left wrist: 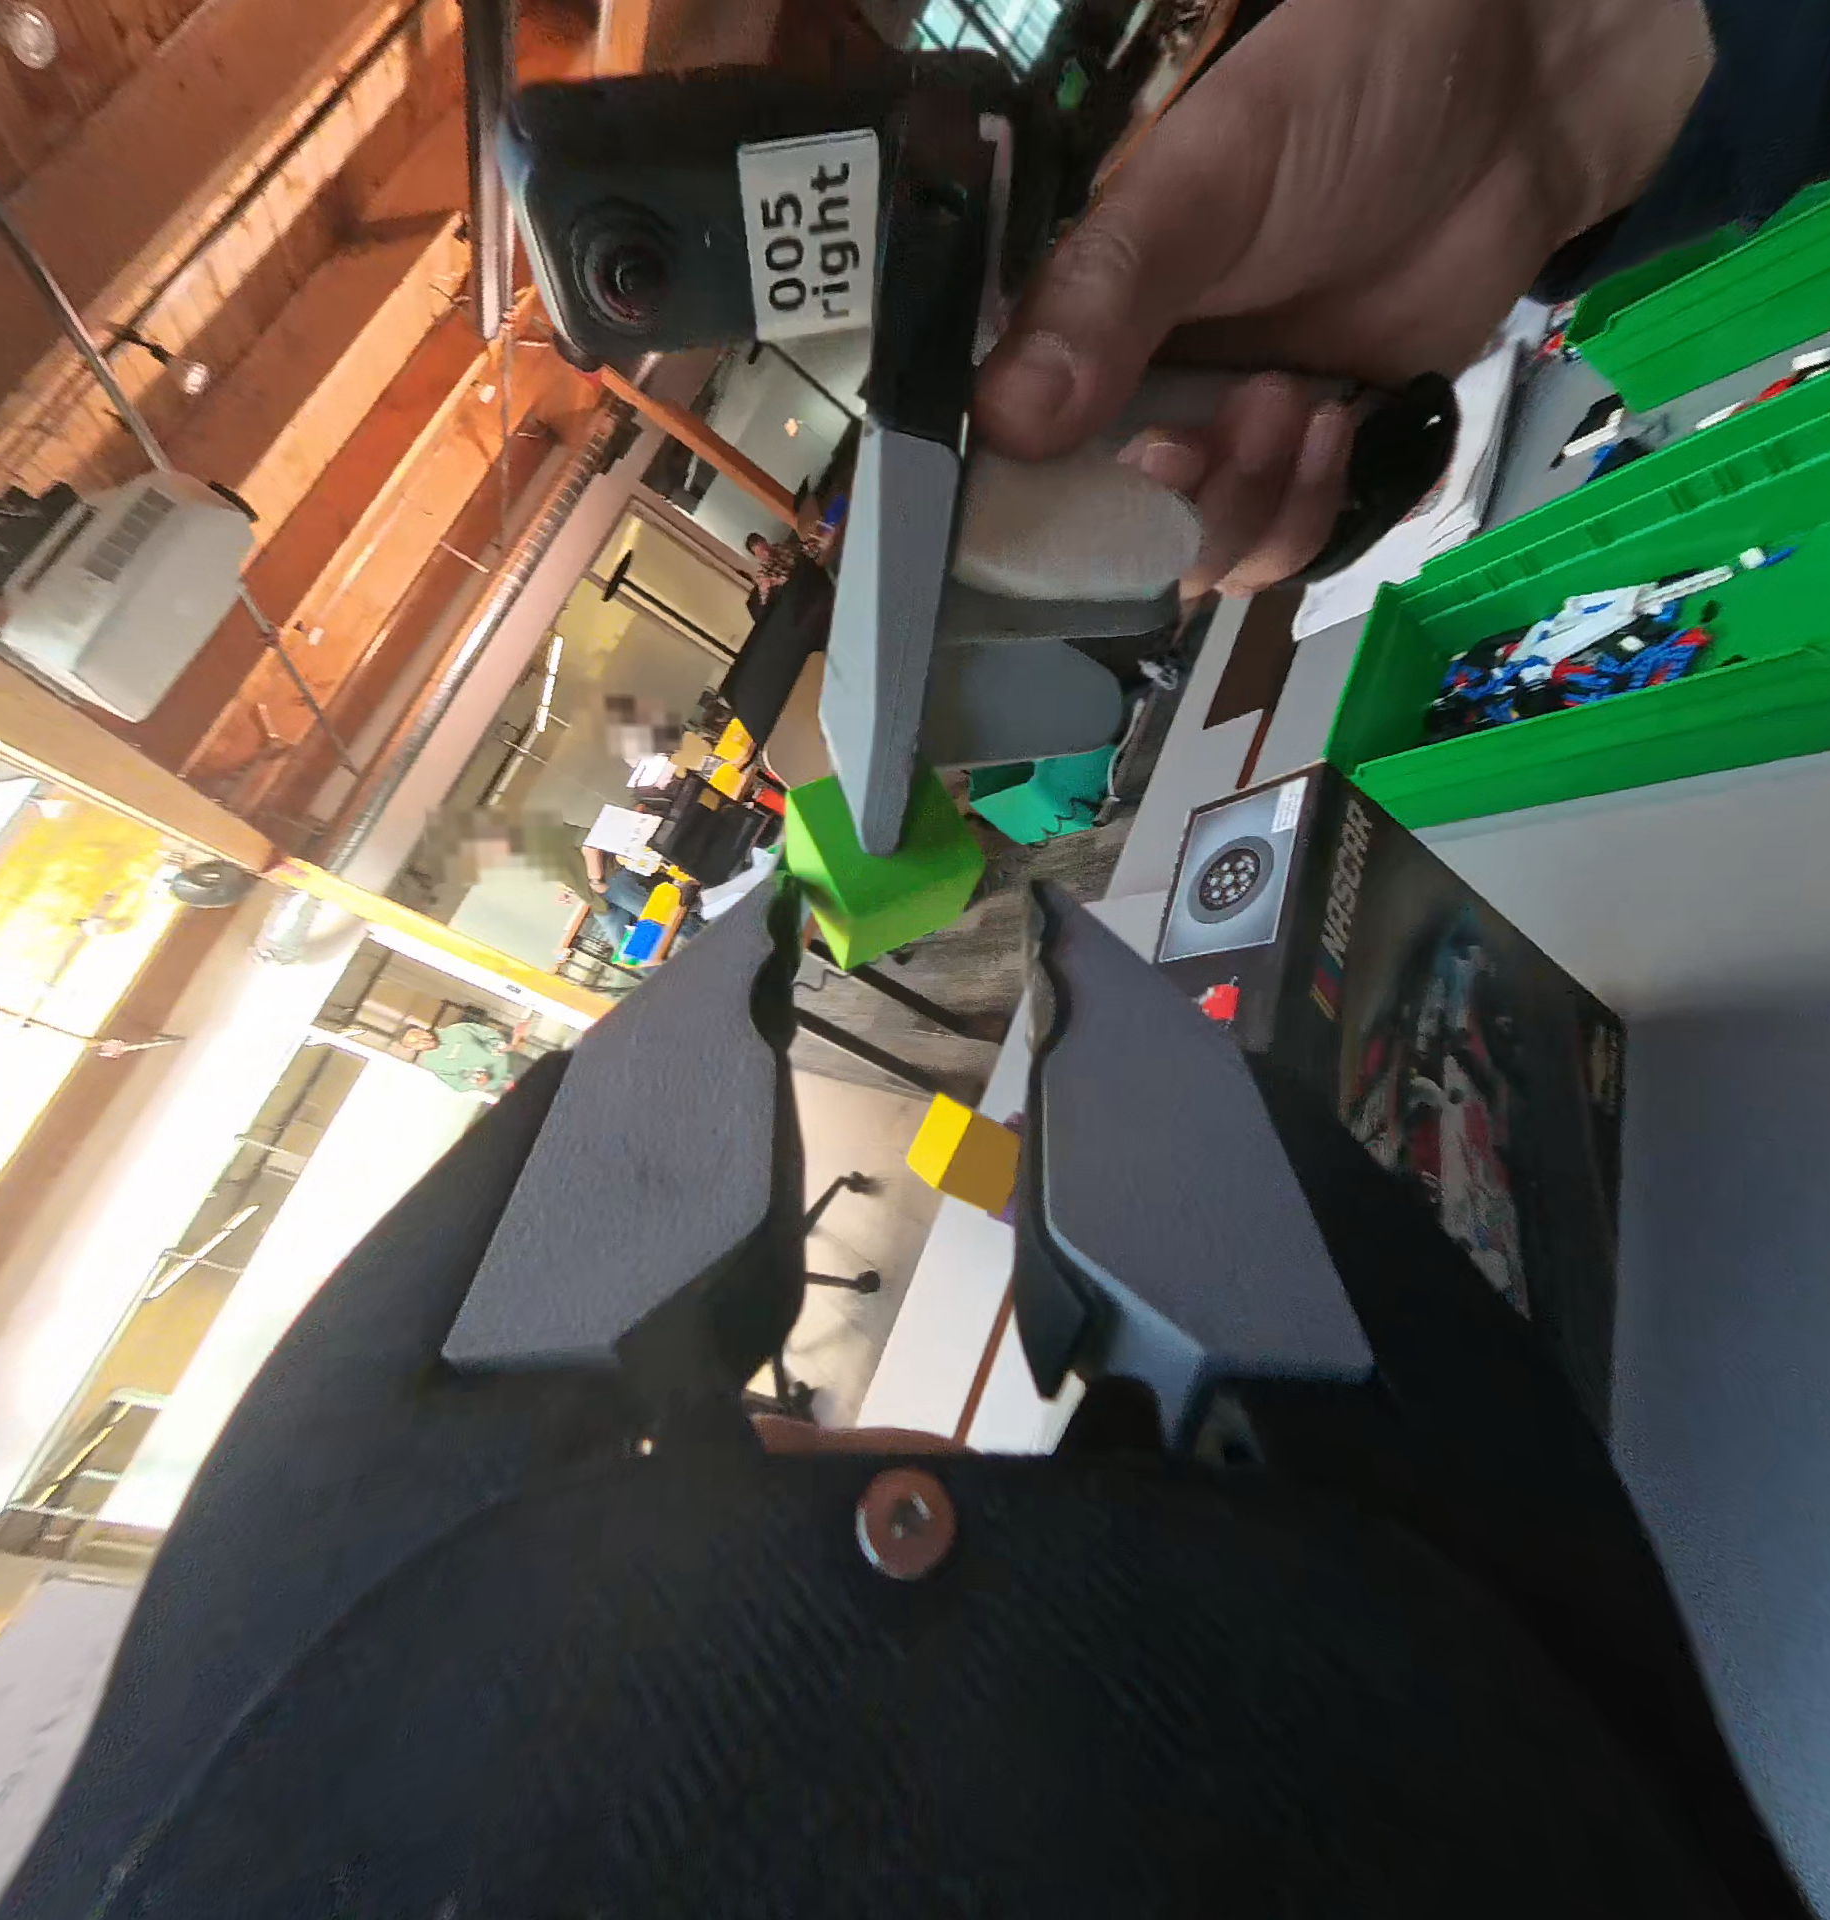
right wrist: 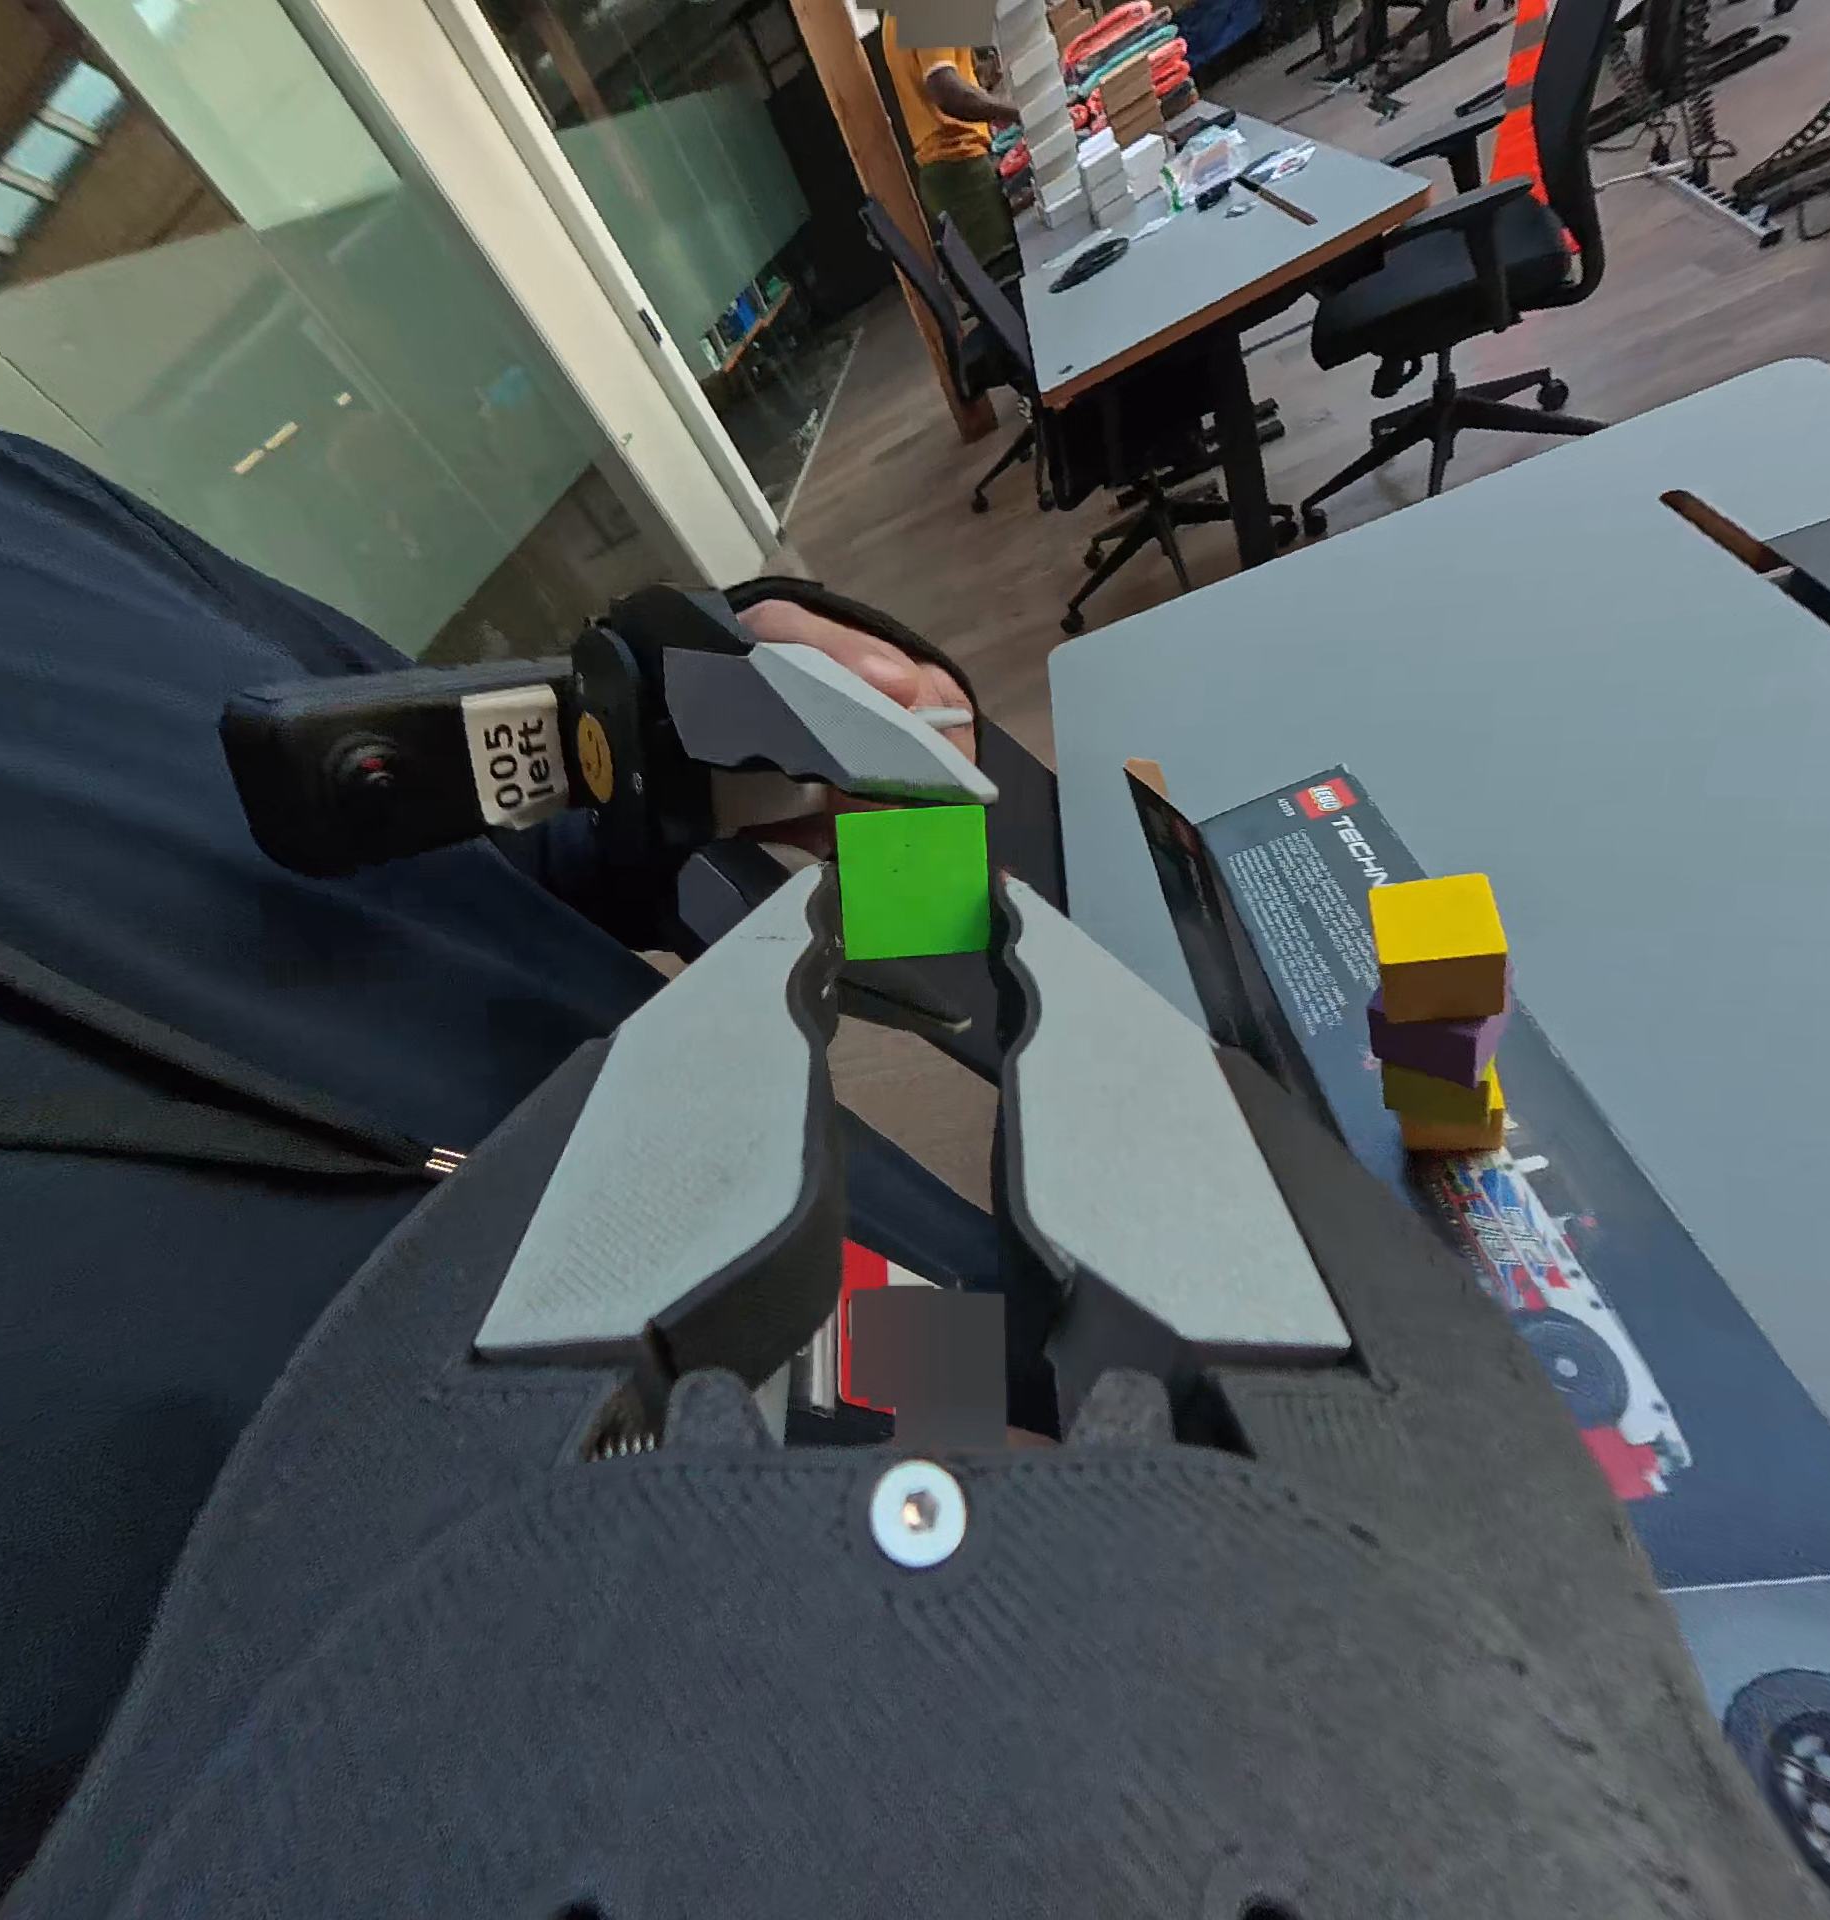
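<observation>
Right wrist view, jaws pinching green cube (right wrist: 913, 883), left gripper (right wrist: 952, 883) jaws spread around it.

Green cube (right wrist: 912, 881) pinched between right tongs' (right wrist: 912, 914) pads, in midair

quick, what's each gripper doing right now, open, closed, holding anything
Left gripper: open around the green cube, one finger close above it, nothing gripped.
Right gripper: closed on the green cube, a pad against each side.

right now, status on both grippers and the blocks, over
Right gripper clamps green block. Left gripper fingers straddle it, not visibly gripping. Yellow-purple block stack on printed box, nothing between.
</observation>
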`<state>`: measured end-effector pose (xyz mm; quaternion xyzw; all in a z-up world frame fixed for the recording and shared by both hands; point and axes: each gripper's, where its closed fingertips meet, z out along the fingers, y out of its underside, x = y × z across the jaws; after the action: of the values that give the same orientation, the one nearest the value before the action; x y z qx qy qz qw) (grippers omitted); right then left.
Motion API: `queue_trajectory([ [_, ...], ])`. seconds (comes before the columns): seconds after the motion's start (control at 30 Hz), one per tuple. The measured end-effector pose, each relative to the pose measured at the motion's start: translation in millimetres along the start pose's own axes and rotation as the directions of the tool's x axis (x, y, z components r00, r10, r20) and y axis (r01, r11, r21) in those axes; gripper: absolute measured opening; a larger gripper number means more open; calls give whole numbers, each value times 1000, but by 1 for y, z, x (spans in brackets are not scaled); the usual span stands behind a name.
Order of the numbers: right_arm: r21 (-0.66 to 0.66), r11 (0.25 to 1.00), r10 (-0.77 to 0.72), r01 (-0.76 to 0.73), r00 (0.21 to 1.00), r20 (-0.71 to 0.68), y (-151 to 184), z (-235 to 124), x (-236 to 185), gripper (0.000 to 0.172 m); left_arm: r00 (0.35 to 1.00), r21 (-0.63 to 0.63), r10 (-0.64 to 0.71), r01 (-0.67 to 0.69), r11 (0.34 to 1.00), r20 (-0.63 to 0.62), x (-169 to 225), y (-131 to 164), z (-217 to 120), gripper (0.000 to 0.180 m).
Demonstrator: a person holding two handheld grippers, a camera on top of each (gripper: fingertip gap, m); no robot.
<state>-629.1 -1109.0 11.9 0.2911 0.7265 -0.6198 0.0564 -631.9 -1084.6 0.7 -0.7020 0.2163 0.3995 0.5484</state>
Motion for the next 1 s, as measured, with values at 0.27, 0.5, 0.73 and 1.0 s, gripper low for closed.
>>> queue_trajectory([
  [0.27,161,979,102,-124,985,142,-9,-14,-7,26,984,1,-53,54,999,170,-10,-12,8,28],
  [0.5,326,897,191,-297,928,320,-28,-23,-15,26,947,54,-177,168,984,267,-23,-24,9,27],
  [0.73,318,933,123,-168,980,156,-20,-21,-8,25,931,71,-308,299,951,197,-14,-17,12,29],
  [1.0,312,948,88,-59,993,-80,-13,-42,19,25,698,59,-714,717,695,-64,-17,0,1,48],
])
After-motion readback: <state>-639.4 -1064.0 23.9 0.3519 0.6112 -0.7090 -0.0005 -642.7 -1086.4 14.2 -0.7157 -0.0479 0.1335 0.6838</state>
